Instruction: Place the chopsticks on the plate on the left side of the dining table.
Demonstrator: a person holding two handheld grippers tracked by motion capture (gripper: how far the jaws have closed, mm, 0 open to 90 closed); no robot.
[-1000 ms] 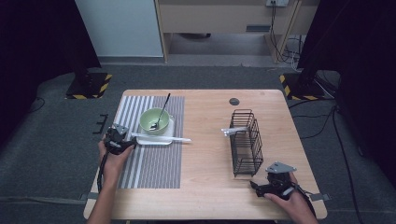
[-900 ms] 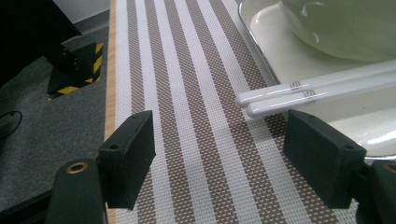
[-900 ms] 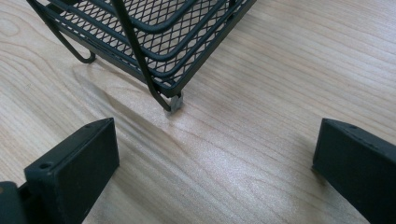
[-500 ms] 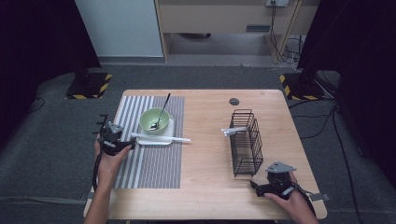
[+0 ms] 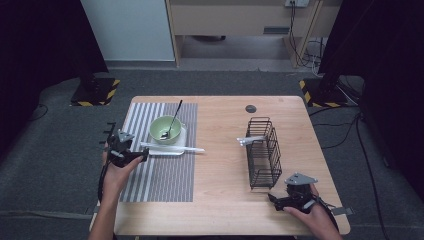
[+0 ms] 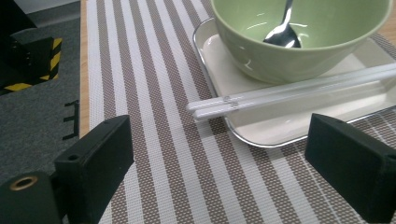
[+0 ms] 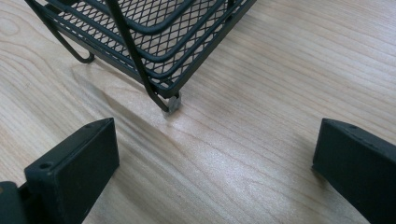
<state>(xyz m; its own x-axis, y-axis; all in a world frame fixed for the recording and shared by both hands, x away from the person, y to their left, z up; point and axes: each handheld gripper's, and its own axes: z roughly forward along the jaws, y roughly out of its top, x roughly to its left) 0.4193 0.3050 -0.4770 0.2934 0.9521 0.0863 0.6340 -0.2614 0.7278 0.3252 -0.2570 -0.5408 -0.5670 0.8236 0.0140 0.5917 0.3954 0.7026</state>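
A: Chopsticks (image 6: 299, 91), white pair: where do they lie?

B: Across the near rim of the white tray (image 6: 280, 135), tips poking out past its left edge over the striped mat (image 6: 154, 93). They sit just in front of the green bowl (image 6: 299, 42), which stands on the tray with a spoon (image 6: 282, 32) inside, bowl end down.

A: Left tool (image 6: 219, 168)?

B: Jaws spread wide and they have just been opening. Nothing between them but mat and the tray's corner; the pads touch nothing. In the high view the left tool (image 5: 131, 156) hangs at the mat's left edge, near the chopstick tips, apart from them.

A: Right tool (image 7: 215, 168)?

B: Jaws spread as well, with bare wood between them. It points at the near foot of the black wire rack (image 7: 154, 42), close to it but not touching. High view puts the right tool (image 5: 280, 200) at the near right corner of the worktop (image 5: 220, 205).

A: Anything in the rack?

B: A white utensil (image 5: 251, 140) pokes out of its left side; the type can't be told.
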